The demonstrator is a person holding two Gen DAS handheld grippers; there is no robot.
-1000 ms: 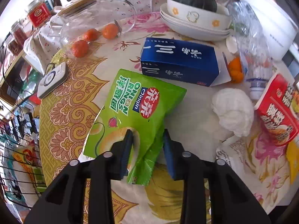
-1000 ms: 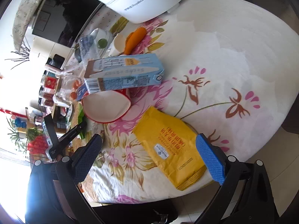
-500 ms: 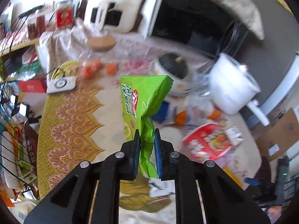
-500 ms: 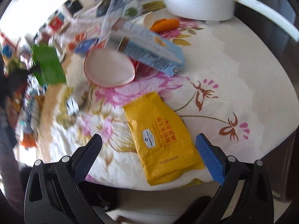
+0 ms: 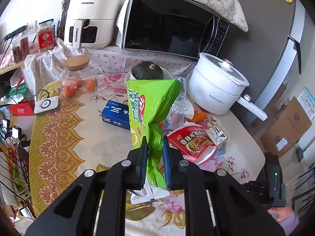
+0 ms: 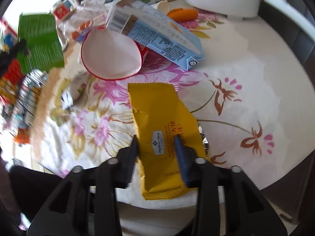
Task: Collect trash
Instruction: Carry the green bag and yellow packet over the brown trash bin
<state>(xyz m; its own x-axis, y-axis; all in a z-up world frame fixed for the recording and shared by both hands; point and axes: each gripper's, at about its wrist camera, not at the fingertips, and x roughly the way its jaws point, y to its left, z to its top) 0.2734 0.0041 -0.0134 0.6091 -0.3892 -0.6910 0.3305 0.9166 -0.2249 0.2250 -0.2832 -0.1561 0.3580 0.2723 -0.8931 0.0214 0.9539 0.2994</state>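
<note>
My left gripper [image 5: 154, 137] is shut on the lower end of a green onion-ring snack bag [image 5: 149, 102]. It holds the bag upright, well above the table. The same bag [image 6: 39, 41] shows blurred at the far left of the right wrist view. A yellow snack wrapper [image 6: 157, 108] lies flat by the table's near edge. My right gripper [image 6: 157, 137] points down over it and its jaws are closing. The left fingertip is at the wrapper's left edge and the right one lies over its printed face. The wrapper's middle is between them, still flat on the cloth.
On the flowered cloth lie a red noodle cup [image 5: 191, 143], a blue box [image 5: 116, 114], a light blue carton [image 6: 157, 33] and a carrot [image 6: 183, 14]. A white pot [image 5: 216, 90], a glass jar [image 5: 80, 78] and a microwave [image 5: 169, 23] stand behind. The table edge [image 6: 167, 202] is just below the wrapper.
The left gripper closed on the green bag and lifted it off the table. The right gripper rolled, came down over the yellow wrapper, and its wide jaws narrowed around it.
</note>
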